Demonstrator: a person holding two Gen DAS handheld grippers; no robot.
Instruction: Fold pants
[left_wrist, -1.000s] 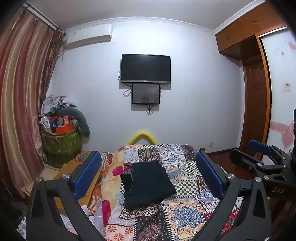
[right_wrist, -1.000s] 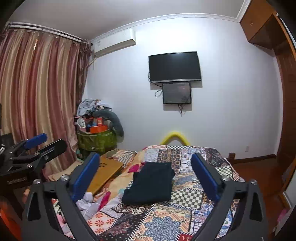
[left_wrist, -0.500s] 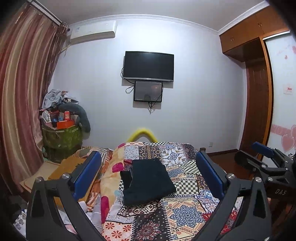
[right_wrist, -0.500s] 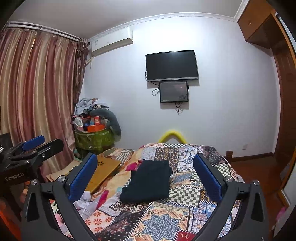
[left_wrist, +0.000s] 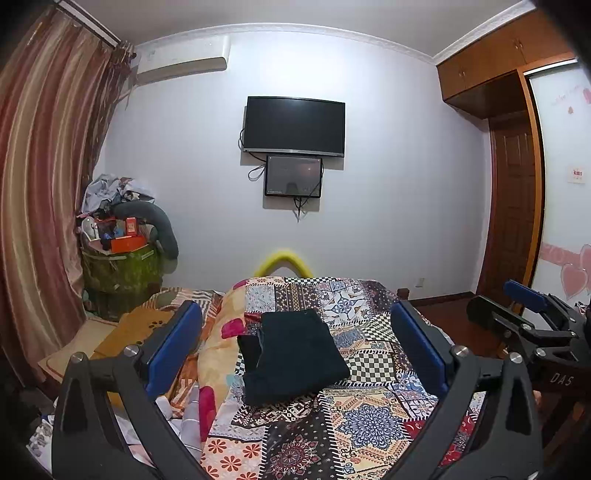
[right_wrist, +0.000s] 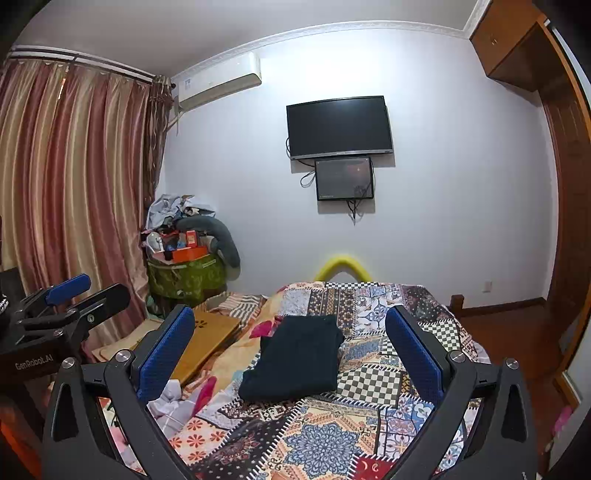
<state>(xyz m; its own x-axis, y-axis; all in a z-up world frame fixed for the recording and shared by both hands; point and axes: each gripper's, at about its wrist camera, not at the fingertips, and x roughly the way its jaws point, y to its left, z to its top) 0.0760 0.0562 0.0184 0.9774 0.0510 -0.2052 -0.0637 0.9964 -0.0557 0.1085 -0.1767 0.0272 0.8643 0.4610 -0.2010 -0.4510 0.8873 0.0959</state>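
I'm facing a pale, plain wall (left_wrist: 388, 177) with a dark television (left_wrist: 294, 126) mounted on it and a smaller dark screen (left_wrist: 293, 176) just below, cables dangling beneath. High to the left sits a white air conditioner (right_wrist: 218, 83). Striped pink-and-gold curtains (right_wrist: 74, 177) hang closed along the left side. In the corner there's a green basket (left_wrist: 120, 264) heaped with boxes and clothes. On my right, a brown wooden wardrobe (left_wrist: 498, 66) and door (left_wrist: 511, 210), with reddish wood floor (right_wrist: 509, 332) below. Ahead lies a bed under a patchwork quilt (right_wrist: 373, 417), a yellow arch (right_wrist: 343, 263) showing behind its far end.
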